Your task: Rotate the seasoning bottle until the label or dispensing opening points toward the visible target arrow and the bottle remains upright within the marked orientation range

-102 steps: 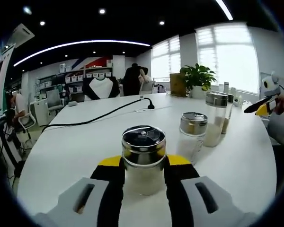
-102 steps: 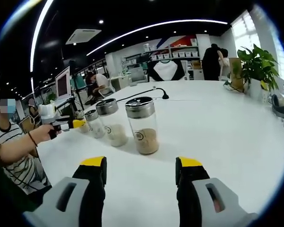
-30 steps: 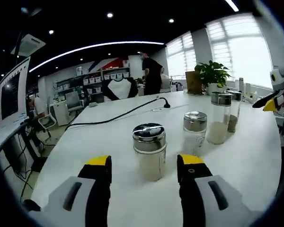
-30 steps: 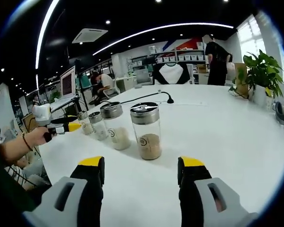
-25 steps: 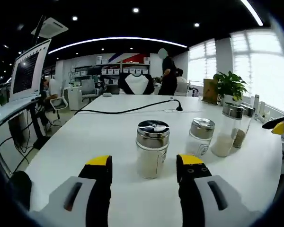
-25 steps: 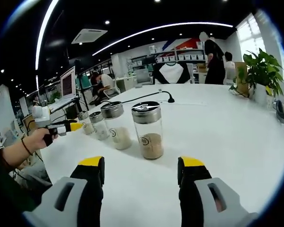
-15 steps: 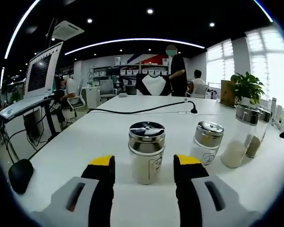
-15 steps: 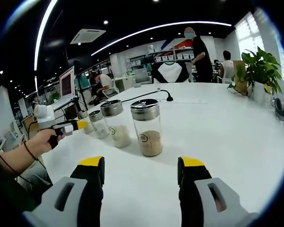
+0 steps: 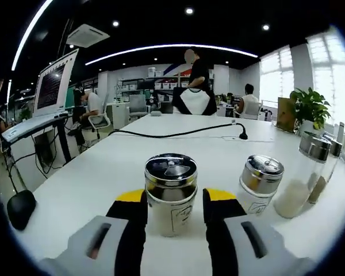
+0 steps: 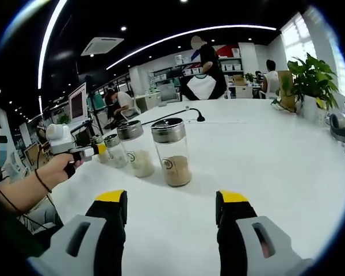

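While the left gripper point(image 9: 173, 208) has its jaws on either side of the short glass seasoning bottle with a shiny metal lid point(image 9: 171, 193), I can't tell if they're actually squeezing it. That bottle stands upright on the big white table point(image 9: 103, 172), first in a row of similar jars. The right gripper point(image 10: 171, 208) hovers with jaws wide apart over bare tabletop. Open office behind: black cable point(image 9: 178, 134), monitor point(image 9: 53, 85), potted plant point(image 10: 311, 77), ceiling strip light point(image 10: 184, 34).
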{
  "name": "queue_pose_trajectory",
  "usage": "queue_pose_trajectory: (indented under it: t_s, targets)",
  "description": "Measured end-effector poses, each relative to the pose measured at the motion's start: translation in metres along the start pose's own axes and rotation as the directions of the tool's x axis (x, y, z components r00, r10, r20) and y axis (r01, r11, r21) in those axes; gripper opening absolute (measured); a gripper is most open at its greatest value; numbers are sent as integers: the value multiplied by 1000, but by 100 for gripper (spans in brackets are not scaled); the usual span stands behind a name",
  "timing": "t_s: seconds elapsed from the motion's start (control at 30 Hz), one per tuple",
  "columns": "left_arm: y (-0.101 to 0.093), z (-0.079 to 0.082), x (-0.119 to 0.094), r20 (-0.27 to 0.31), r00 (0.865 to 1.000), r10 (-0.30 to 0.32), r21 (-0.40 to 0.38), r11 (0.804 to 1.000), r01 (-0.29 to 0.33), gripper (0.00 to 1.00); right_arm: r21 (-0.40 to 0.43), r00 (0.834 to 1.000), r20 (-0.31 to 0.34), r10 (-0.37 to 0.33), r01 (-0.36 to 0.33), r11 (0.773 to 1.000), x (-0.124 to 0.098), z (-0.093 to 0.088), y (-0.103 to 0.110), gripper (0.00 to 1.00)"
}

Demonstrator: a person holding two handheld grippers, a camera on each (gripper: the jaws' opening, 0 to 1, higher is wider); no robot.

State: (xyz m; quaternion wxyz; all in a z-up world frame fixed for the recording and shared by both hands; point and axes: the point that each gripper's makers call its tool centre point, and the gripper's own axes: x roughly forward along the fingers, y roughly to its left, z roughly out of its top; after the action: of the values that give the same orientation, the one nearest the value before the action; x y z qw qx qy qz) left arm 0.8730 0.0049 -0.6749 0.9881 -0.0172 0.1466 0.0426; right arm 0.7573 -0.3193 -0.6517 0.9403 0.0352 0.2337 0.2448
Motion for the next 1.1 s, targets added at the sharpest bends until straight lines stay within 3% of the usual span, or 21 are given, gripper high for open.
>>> queue_pose_trajectory:
  t_s: [0.03, 0.13, 0.3, 0.73, 1.1]
  targets:
    - [1, -1, 0, -6, 1000, -2, 77, 997, 3, 36, -3, 1000, 4, 5, -5, 1000, 0, 1, 1, 63]
    - [0, -1, 1, -1, 1000, -2, 43, 999, 2, 34, -5, 1000, -1, 1, -1, 1000, 0, 1, 0, 63]
    - [-1, 0, 1, 22, 999, -35, 63, 997, 34, 34, -18, 1000, 14, -1, 1, 1000, 2, 8, 0, 62]
    - [-2, 1, 1, 31, 995, -96, 61, 994, 94, 34, -13, 1000, -1, 12, -12, 1000, 6, 5, 2, 62]
    - [-3, 1, 1, 29, 978, -206, 95, 975, 202, 33, -7, 1000, 3, 3, -3, 1000, 3, 5, 2, 62]
